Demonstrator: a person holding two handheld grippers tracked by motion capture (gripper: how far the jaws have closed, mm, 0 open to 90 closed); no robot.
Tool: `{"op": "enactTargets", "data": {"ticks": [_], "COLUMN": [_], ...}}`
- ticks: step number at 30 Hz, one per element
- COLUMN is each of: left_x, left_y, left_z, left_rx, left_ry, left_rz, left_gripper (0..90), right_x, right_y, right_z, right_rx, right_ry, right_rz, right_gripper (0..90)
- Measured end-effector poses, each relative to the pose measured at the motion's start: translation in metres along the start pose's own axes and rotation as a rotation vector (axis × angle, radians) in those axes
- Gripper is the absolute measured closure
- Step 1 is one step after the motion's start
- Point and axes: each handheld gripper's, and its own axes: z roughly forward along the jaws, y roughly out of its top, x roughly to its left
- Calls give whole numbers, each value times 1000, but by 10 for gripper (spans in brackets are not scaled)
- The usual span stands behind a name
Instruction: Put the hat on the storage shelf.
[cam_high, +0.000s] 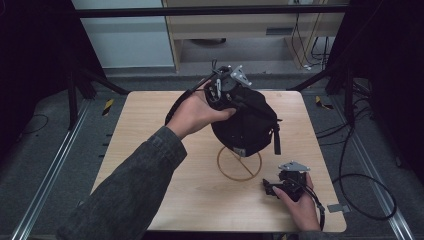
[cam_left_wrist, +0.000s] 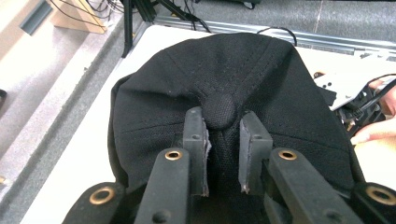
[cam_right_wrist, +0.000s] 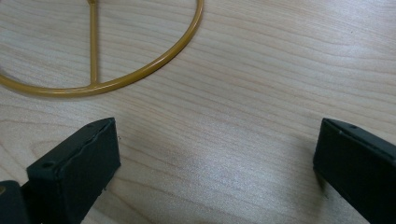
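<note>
The left gripper (cam_left_wrist: 223, 156) has its fingers (cam_left_wrist: 195, 140) nearly together, pinching the cloth at the top of the black cap (cam_left_wrist: 224, 79). The round button (cam_left_wrist: 219, 110) on the cap sits just past the fingertips, between them. The cap hangs under those fingers, over a gold wire stand (cam_high: 239, 165) on the wooden table (cam_high: 150, 130).

To do this well, I think the pinch should stay tight and the cap should go straight down, so its middle lands on top of the stand. Going slow should stop the light stand from tipping.

The right gripper (cam_right_wrist: 215, 163) rests on the table with its fingers (cam_right_wrist: 79, 163) wide apart and nothing between them. The stand's ring lies just ahead of them. It could hold that ring steady.
</note>
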Motion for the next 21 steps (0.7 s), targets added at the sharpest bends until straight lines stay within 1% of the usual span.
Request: {"op": "enactTargets", "data": {"ticks": [9, 21], "left_x": [0, -2], "left_y": [-4, -8], "left_z": [6, 12], "left_rx": [4, 19], "left_ry": [-19, -33], "left_rz": [-8, -5], "left_gripper": [754, 749], "right_x": [0, 0], "right_y": [0, 0], "right_z": [0, 0], "right_rx": [-1, -1], "right_ry": [-1, -1], "right_rz": [-6, -6], "right_gripper": [7, 7]}}
